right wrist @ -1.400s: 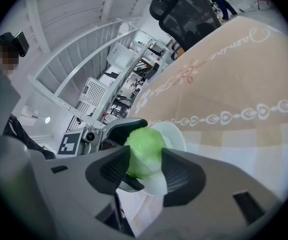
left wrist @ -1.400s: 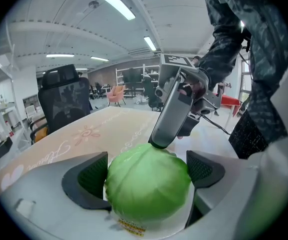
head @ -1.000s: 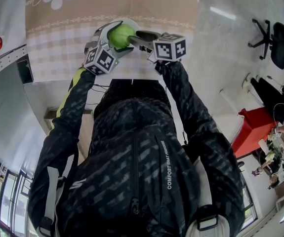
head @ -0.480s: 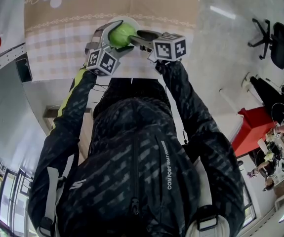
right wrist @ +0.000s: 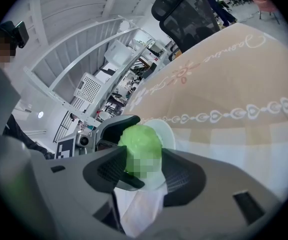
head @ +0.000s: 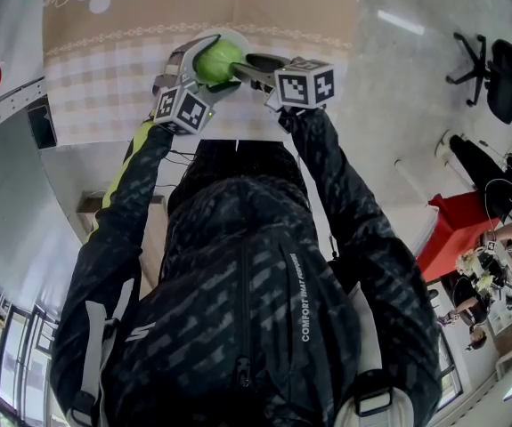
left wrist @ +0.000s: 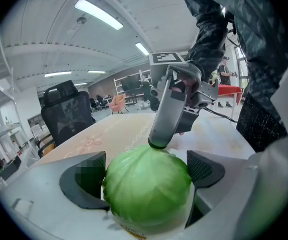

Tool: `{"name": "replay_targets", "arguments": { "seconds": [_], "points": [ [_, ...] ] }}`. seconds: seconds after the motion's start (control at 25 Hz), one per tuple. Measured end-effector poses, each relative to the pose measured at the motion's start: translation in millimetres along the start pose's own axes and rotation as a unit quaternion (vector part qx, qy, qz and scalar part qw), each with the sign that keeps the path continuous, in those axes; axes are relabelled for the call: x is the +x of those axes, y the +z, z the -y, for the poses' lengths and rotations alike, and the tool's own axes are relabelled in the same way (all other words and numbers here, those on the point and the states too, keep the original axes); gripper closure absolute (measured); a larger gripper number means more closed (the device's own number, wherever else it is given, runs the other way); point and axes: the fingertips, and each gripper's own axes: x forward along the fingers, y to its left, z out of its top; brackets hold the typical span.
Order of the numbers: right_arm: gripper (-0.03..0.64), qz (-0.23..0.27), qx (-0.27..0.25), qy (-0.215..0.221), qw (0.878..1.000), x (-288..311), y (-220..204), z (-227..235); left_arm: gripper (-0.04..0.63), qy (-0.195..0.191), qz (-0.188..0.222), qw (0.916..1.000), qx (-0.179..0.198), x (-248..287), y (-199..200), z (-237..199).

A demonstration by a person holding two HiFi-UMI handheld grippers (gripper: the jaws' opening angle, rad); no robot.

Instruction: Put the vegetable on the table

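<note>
A round green cabbage (head: 218,60) sits between the jaws of my left gripper (head: 209,68), just above a white plate (head: 239,36) on the beige tablecloth. In the left gripper view both pads of the left gripper (left wrist: 148,174) press the sides of the cabbage (left wrist: 146,191). My right gripper (head: 248,68) is at the cabbage's right side, and one of its fingers (left wrist: 160,134) touches the far top of the head. Its jaws have just been opening and stand wide. In the right gripper view the cabbage (right wrist: 139,139) lies just beyond the right gripper (right wrist: 149,171), with no pad pressing it.
The table (head: 104,69) carries a checked beige cloth with flower print, and its near edge runs just in front of the person's body. A black office chair (left wrist: 66,114) stands behind the table. More black chairs (head: 496,78) and a red object (head: 456,229) are on the floor at right.
</note>
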Motion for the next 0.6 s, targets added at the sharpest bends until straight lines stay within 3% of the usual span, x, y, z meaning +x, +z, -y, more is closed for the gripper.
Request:
{"name": "replay_targets", "arguments": {
  "seconds": [0.48, 0.6],
  "points": [
    [0.396, -0.003, -0.011, -0.020, 1.000, -10, -2, 6, 0.114, 0.026, 0.031, 0.9992, -0.002, -7, 12, 1],
    [0.399, -0.003, -0.029, -0.034, 0.999, -12, -1, 5, 0.114, 0.036, 0.034, 0.9986, -0.019, -16, 18, -2]
  ]
}}
